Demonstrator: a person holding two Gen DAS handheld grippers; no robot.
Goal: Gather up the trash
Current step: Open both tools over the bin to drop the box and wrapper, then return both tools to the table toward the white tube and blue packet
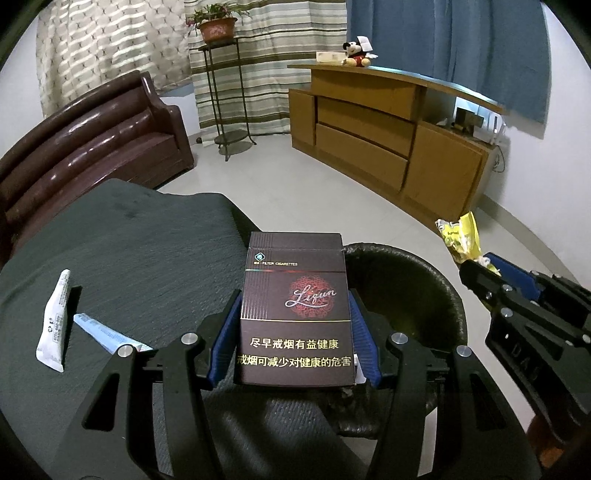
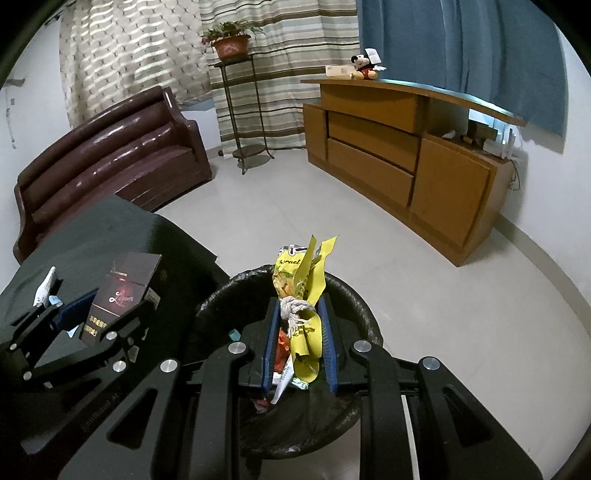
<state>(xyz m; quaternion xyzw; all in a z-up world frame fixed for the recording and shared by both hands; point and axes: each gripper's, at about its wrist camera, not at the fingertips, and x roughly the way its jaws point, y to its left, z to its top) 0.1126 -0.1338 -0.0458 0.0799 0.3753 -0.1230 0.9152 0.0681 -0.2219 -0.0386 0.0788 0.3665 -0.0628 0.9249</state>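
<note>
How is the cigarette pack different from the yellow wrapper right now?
The cigarette pack is a stiff, dark maroon box with flat faces; the yellow wrapper is crumpled, torn and bright.
The pack sits in the left gripper, near the edge of the dark table; the wrapper is in the right gripper, over the bin.
Both are clamped between blue pads and off the table.

Two grippers are seen: the left gripper (image 1: 295, 295) and the right gripper (image 2: 300, 301). One cigarette pack (image 1: 295, 310) is counted at frame centre, two tubes at lower left, a white tube (image 1: 55, 321) and a blue tube (image 1: 107, 334), one yellow wrapper (image 2: 304, 291), one bin (image 1: 417, 291), one sofa (image 1: 92, 136) and one plant (image 1: 216, 24).
</note>
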